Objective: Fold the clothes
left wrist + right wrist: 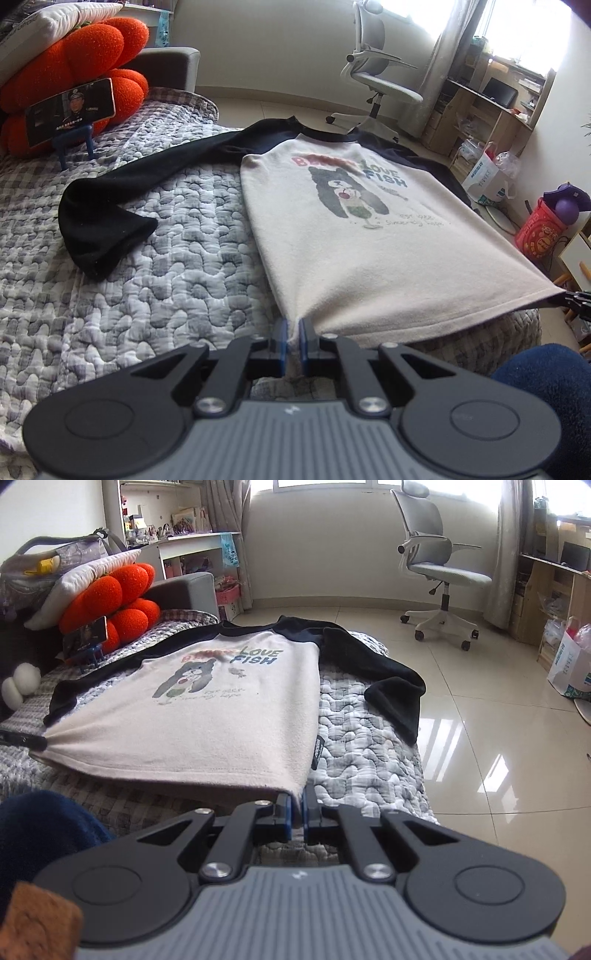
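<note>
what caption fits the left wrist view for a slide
Left tongs shut on one hem corner of the bear-print shirt, stretched over the quilted bed.

left hand-held gripper [293, 328] and right hand-held gripper [297, 805] both clamped, pointing downward.

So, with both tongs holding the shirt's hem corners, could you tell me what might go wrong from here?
1. The left tongs and right tongs pinch only small corners of the shirt; fabric may slip out.
2. The right sleeve overhangs the bed edge and may slide off.
</note>
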Action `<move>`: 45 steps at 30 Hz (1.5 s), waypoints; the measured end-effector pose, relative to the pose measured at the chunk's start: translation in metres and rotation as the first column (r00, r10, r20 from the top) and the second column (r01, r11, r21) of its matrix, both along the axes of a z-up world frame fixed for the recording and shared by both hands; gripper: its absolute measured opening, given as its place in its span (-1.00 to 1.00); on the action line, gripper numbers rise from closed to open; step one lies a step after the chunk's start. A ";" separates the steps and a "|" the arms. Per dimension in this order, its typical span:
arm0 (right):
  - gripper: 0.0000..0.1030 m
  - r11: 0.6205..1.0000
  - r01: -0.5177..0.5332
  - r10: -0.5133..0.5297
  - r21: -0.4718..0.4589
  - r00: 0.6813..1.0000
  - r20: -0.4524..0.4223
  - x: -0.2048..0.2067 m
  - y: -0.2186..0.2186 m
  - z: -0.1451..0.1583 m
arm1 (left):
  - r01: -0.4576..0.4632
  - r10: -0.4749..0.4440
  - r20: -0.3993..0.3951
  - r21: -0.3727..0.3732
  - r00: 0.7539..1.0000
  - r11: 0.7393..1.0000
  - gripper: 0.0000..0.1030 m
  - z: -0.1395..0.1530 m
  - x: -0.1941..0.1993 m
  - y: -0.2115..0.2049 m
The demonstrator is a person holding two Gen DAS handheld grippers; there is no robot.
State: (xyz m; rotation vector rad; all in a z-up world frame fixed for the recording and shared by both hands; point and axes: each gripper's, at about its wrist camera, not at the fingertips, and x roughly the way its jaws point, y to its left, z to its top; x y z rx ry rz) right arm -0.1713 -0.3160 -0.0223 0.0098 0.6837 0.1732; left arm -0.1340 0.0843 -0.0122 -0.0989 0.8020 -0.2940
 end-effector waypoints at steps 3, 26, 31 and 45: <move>-0.90 1.000 0.003 -0.004 -0.021 0.999 -0.035 0.004 0.000 -0.012 | 0.006 -0.006 -0.010 0.027 1.000 1.000 -0.87 -0.004 -0.001 -0.003; -0.70 1.000 -0.012 0.012 -0.002 0.995 -0.101 0.002 -0.013 -0.021 | 0.028 -0.028 -0.054 0.006 0.998 1.000 -0.15 -0.006 0.003 0.003; -0.69 0.997 0.035 -0.030 0.068 0.997 -0.069 0.007 -0.025 -0.005 | -0.015 0.014 -0.079 -0.016 0.997 1.000 -0.07 -0.010 0.016 0.005; -0.13 0.992 -0.056 0.049 0.114 0.997 0.058 0.036 0.022 0.039 | -0.035 0.026 -0.146 -0.059 0.989 0.998 -0.05 -0.025 0.031 0.002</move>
